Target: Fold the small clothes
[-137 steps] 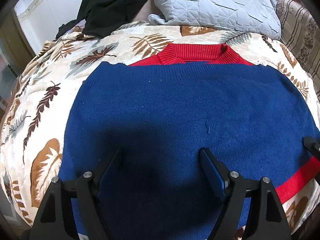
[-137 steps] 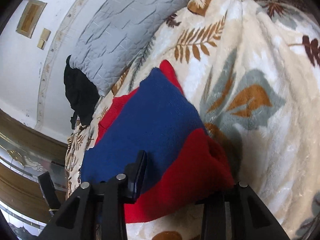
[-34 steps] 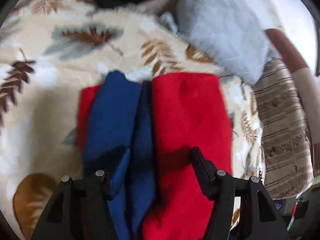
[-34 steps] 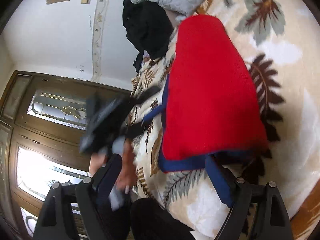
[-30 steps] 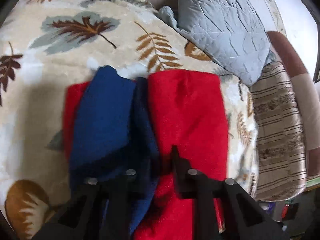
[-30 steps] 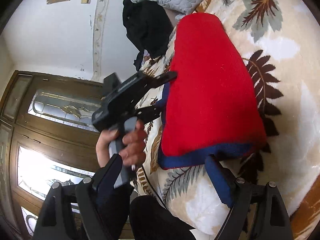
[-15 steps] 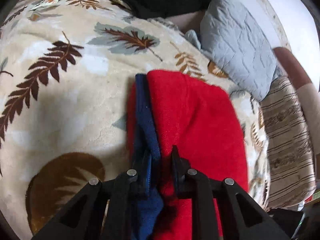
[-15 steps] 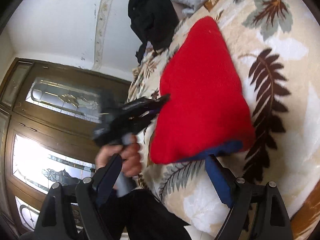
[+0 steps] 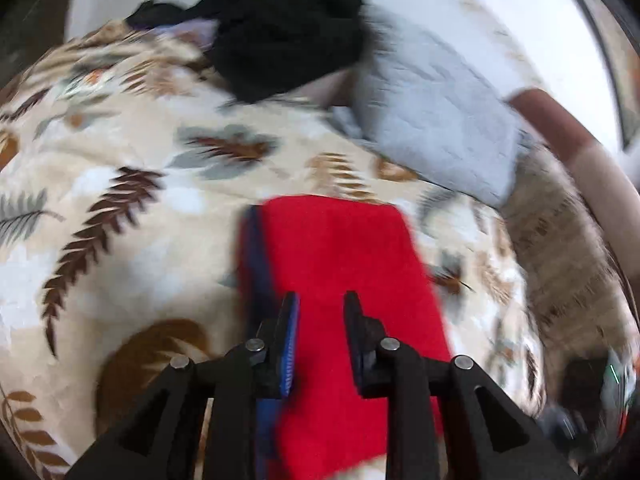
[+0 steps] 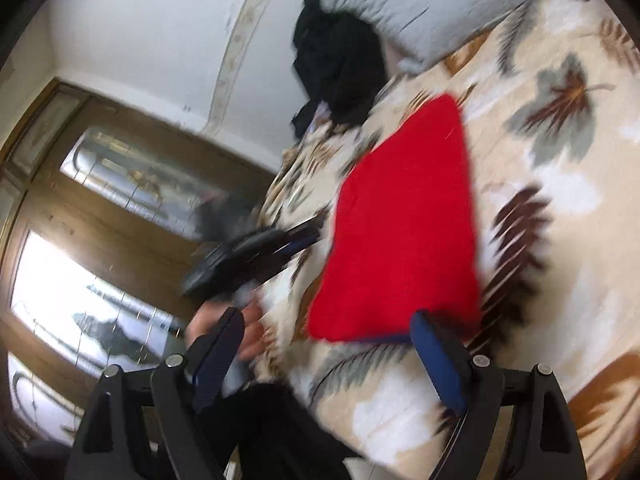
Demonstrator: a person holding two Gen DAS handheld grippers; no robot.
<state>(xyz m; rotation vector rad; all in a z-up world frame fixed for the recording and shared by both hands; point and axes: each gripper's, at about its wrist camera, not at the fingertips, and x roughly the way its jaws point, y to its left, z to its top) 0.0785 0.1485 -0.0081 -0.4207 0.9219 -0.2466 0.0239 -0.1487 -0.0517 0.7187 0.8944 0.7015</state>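
1. Both views are motion-blurred, so fine detail is soft. The blanket (image 9: pixel 132 208) on the bed is plush, cream, w/ brown and grey leaf prints. The pillow (image 9: pixel 436 128) is pale grey and quilted, lying at the far right of the bed. A crumpled black garment (image 9: pixel 284 28) is heaped beside it at the far edge.
2. The sweater (image 9: pixel 340 264) lies folded into a long narrow rectangle on the blanket, approx. mid-bed, nearer to me than the pillow. Its top face is plain red knit; a blue layer shows as a thin strip along its left edge.
3. My left tongs (image 9: pixel 318 300) sit narrow over the near end of the sweater. Their jaws have just been opening a little, and nothing is pinched; I see only red fabric through the gap.
4. My right tongs (image 10: pixel 328 344) stand wide, w/ nothing between the blue-padded fingers.
5. Right-wrist view only: the sweater (image 10: pixel 404 224) from its short end, blue peeking out at the near hem; the left tongs (image 10: pixel 308 238) from the side, just left of the sweater, w/ the hand (image 10: pixel 244 328) below them; a wooden door (image 10: pixel 80 216) w/ patterned glass; a white wall.
6. Left-wrist view only: a striped brownish fabric (image 9: pixel 560 248) at far right, past the blanket.
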